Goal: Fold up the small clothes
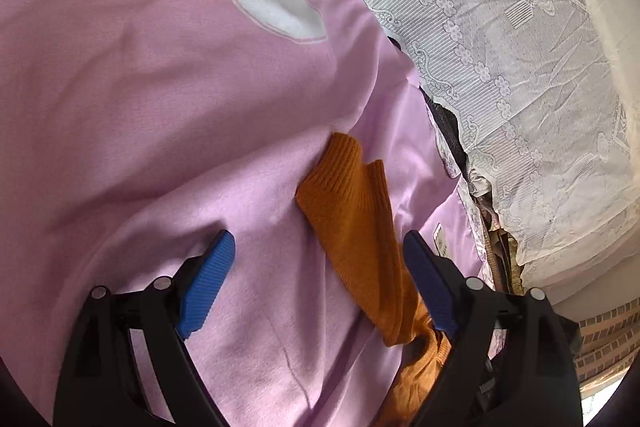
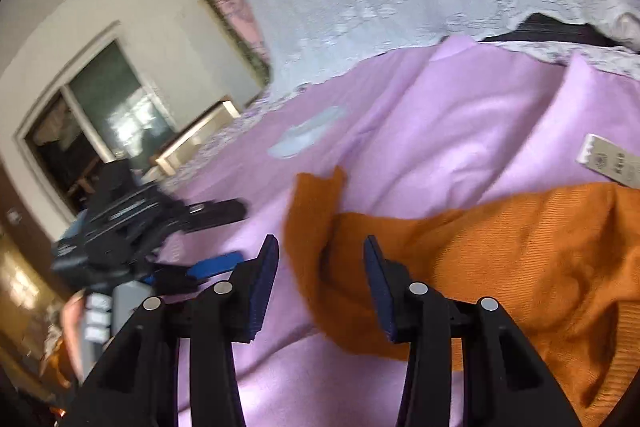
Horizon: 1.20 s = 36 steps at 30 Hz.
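An orange knit garment (image 1: 356,223) lies on a pink blanket (image 1: 160,87); a ribbed sleeve points up the frame. My left gripper (image 1: 318,243) is open just above the blanket, its right finger beside the sleeve. In the right wrist view the orange garment (image 2: 520,259) spreads to the right, its sleeve (image 2: 316,211) lying toward the left. My right gripper (image 2: 320,247) is open, jaws on either side of the sleeve's lower part. The left gripper (image 2: 224,239) shows there at the left, blurred.
A white lace cover (image 1: 500,39) lies beyond the blanket's edge. A white patch (image 1: 276,7) is on the blanket, and a care label (image 2: 612,163) near the garment. A window (image 2: 100,123) and wooden bench are at the left of the room.
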Each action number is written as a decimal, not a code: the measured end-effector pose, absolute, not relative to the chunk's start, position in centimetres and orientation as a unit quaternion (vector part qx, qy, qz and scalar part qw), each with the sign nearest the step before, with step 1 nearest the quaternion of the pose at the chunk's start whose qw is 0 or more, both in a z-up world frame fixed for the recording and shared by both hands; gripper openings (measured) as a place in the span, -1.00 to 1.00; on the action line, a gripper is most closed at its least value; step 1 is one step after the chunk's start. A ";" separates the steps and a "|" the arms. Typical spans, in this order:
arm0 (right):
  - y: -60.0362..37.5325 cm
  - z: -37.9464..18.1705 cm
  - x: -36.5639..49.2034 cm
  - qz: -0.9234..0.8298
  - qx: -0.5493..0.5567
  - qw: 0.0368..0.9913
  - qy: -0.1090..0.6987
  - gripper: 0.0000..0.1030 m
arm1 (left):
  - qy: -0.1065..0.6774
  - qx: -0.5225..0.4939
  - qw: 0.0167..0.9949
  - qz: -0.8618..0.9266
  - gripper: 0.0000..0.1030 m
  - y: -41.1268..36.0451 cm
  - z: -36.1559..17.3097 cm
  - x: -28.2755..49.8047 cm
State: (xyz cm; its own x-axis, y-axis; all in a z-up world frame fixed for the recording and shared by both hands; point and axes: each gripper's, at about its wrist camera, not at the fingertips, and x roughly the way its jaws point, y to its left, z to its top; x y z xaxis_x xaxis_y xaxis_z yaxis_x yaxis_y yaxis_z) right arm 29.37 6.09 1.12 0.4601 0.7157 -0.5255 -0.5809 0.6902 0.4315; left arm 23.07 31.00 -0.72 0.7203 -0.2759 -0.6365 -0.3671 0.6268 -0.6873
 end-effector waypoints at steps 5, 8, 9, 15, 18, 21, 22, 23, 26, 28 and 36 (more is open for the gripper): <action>9.0 -0.6 28.6 0.348 0.008 0.862 0.368 -0.22 | 0.385 -0.417 0.823 0.018 0.62 29.2 -1.2 21.2; 11.1 1.2 24.1 0.492 -0.070 0.808 0.316 -0.24 | 0.376 -0.400 0.835 0.031 0.62 28.9 -0.5 20.2; 11.4 1.8 22.5 0.539 -0.093 0.782 0.299 -0.24 | 0.372 -0.403 0.836 0.034 0.65 29.3 -0.4 19.8; 9.7 2.5 22.4 0.531 -0.114 0.782 0.305 0.03 | 0.371 -0.440 0.818 0.017 0.69 30.3 -1.4 19.1; 7.5 2.8 24.7 0.517 -0.052 0.791 0.323 0.05 | 0.372 -0.416 0.829 0.017 0.69 29.4 -1.0 19.4; 6.5 2.9 25.9 0.490 -0.007 0.806 0.331 0.05 | 0.363 -0.425 0.829 0.010 0.69 29.0 -0.9 19.2; 6.6 2.4 26.4 0.466 0.000 0.817 0.340 0.05 | 0.359 -0.431 0.828 0.003 0.69 29.0 -0.8 19.1; 7.1 1.8 26.7 0.440 -0.005 0.826 0.351 0.01 | 0.360 -0.434 0.826 -0.002 0.69 29.0 -0.8 19.2; 9.8 -0.2 26.0 0.416 -0.094 0.827 0.366 -0.07 | 0.375 -0.424 0.825 0.009 0.69 28.6 -1.4 19.7; 10.5 -0.7 25.3 0.433 -0.120 0.814 0.367 -0.07 | 0.379 -0.416 0.826 0.017 0.69 28.4 -1.6 20.1; 7.5 0.7 25.9 0.400 -0.046 0.837 0.371 -0.04 | 0.361 -0.434 0.824 0.037 -0.14 30.1 -2.2 20.6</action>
State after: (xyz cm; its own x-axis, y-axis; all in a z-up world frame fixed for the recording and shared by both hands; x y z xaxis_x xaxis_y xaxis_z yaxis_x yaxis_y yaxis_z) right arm 25.94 7.51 0.69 0.4051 0.6356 -0.6572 -0.7032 0.6760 0.2203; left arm 20.63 30.09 -2.22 0.7363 -0.2529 -0.6276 -0.3747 0.6199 -0.6894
